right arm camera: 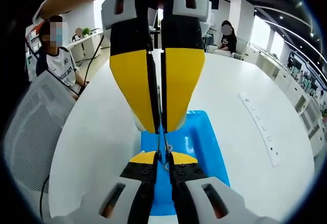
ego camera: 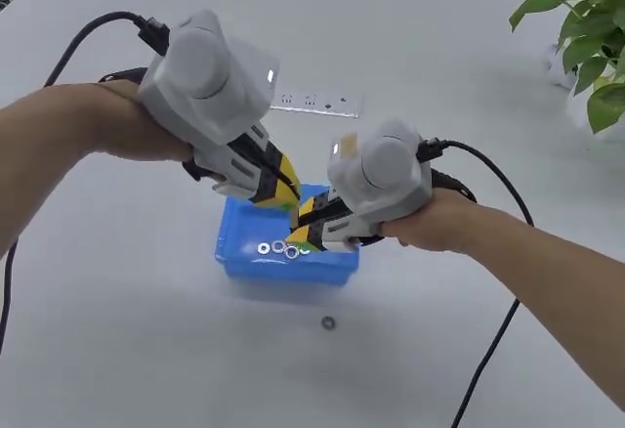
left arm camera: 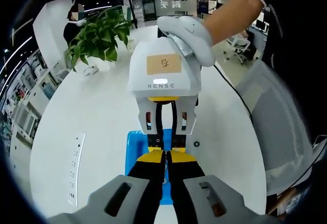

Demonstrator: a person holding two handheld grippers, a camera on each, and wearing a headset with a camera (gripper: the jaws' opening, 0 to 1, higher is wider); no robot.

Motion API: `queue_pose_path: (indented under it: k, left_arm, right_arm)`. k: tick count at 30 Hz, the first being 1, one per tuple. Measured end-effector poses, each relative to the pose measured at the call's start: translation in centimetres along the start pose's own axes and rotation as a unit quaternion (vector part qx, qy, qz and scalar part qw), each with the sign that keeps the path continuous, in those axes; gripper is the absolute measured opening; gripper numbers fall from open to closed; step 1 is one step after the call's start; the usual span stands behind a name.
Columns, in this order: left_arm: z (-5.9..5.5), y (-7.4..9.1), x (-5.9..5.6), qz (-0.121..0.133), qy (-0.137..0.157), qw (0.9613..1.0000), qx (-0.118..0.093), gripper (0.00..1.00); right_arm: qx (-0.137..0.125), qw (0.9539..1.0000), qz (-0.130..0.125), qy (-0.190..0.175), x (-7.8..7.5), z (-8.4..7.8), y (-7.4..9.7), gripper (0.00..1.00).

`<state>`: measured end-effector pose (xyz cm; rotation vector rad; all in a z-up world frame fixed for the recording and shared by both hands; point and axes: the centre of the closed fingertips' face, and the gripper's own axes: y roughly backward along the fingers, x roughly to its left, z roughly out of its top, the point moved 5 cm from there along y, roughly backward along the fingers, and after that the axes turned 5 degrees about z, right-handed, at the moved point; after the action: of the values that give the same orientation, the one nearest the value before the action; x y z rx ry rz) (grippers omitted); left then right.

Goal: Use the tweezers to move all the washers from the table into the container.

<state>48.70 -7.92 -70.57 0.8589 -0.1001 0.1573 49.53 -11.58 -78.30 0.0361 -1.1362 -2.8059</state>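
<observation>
**A:** Surface & room?

**B:** White round table (ego camera: 117,350) in an open-plan office w/ ceiling lights. White power strip (ego camera: 317,104) lies flat on it, past the grippers. Leafy plant (ego camera: 586,47) at the far right edge. Right gripper view: a mesh chair (right arm camera: 36,132) by the table, people seated further back.

**A:** Container?

**B:** Blue container (ego camera: 288,270) mid-table, just under both gripper tips. Several washers (ego camera: 278,248) lie inside, near its front wall. One more washer (ego camera: 328,322) sits on the bare table, near the front wall, not touching it.

**A:** Grippers?

**B:** Both tilt down over the container, tips nearly meeting. Right gripper (right arm camera: 162,158): jaws drawn together, clamped on the tweezers (right arm camera: 162,150), a thin metal strip pointing down into the blue. Left gripper (left arm camera: 164,155): yellow-tipped jaws also pressed close, only a slit between them. The strip seems to run up toward that slit; can't tell if the left one pinches it too.
</observation>
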Motion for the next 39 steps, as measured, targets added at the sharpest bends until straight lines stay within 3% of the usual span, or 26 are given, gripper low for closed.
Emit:
queue_pose_path:
  k: [19,39]
  left_arm:
    - [1.7,0.1,-2.2,-0.003,-0.017,0.9998,-0.003,0.05]
    - [1.3,-2.0,-4.9,-0.022,-0.015,0.9996,-0.007,0.05]
  right_arm:
    - [0.001,0.9999,-0.016,0.000,2.4,-0.3,1.5,0.11]
    - [0.008,0.9999,-0.012,-0.006,5.1,-2.6,0.8,0.11]
